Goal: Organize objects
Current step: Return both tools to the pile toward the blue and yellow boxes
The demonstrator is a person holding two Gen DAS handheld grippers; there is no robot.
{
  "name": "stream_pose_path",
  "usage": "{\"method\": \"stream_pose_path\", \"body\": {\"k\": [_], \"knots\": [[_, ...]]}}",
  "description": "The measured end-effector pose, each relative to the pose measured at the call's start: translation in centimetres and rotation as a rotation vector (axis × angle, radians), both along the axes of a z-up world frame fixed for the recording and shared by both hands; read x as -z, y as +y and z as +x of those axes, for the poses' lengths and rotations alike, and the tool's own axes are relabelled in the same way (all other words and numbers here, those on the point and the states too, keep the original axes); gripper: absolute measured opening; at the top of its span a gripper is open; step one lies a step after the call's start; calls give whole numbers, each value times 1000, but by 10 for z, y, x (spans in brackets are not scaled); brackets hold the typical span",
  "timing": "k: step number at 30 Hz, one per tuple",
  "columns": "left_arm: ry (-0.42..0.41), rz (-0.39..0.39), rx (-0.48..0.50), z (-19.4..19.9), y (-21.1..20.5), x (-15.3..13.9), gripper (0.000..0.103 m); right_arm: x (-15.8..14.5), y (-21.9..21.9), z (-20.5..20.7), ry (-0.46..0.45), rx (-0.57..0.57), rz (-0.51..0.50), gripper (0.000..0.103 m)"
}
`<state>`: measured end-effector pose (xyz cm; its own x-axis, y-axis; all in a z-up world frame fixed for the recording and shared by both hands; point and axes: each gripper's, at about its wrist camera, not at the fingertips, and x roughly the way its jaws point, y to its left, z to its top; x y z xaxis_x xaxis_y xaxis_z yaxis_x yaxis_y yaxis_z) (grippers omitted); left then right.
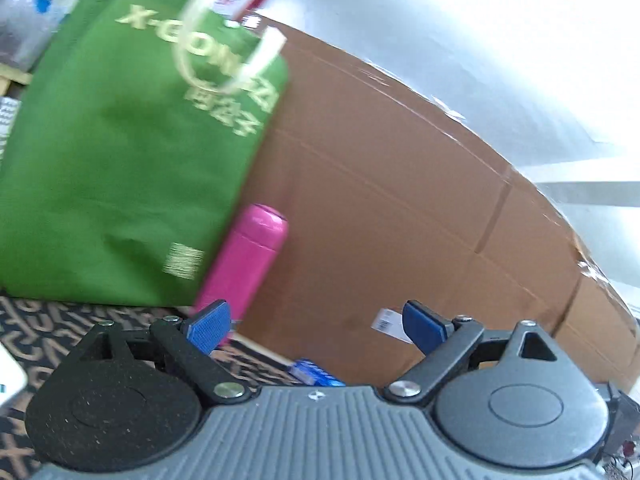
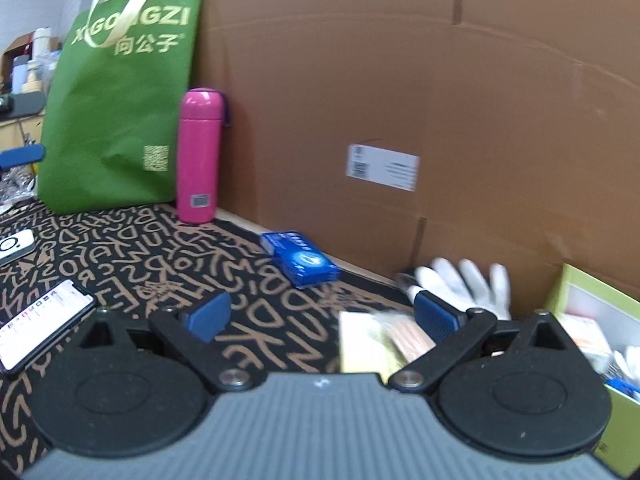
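Note:
My left gripper (image 1: 316,326) is open and empty, tilted, facing the cardboard wall; a pink bottle (image 1: 244,264) stands just past its left finger and a blue box (image 1: 316,374) peeks between the fingers. My right gripper (image 2: 322,316) is open and empty above the patterned mat (image 2: 120,248). A pale yellow packet (image 2: 372,340) lies close to its right finger. Ahead lie the blue box (image 2: 300,258) and a white glove (image 2: 468,280). The pink bottle (image 2: 198,156) stands upright by a green bag (image 2: 116,112).
A big cardboard sheet (image 2: 400,80) walls off the back. A green-rimmed box (image 2: 600,328) holding small items stands at the right. A phone (image 2: 40,320) and a white device (image 2: 16,246) lie at the left. The green bag (image 1: 120,152) fills the left wrist view's left.

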<state>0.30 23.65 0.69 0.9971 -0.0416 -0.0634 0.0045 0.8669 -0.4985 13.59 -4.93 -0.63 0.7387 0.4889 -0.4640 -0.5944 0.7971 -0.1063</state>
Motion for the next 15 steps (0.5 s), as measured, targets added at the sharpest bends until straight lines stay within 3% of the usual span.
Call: {"method": "stream_pose_path", "body": {"k": [6, 15], "knots": [[32, -130, 21, 9, 29, 23, 96, 14, 33, 27, 40, -27, -33, 100], [72, -105, 89, 42, 31, 36, 96, 25, 52, 44, 62, -24, -61, 100]]}}
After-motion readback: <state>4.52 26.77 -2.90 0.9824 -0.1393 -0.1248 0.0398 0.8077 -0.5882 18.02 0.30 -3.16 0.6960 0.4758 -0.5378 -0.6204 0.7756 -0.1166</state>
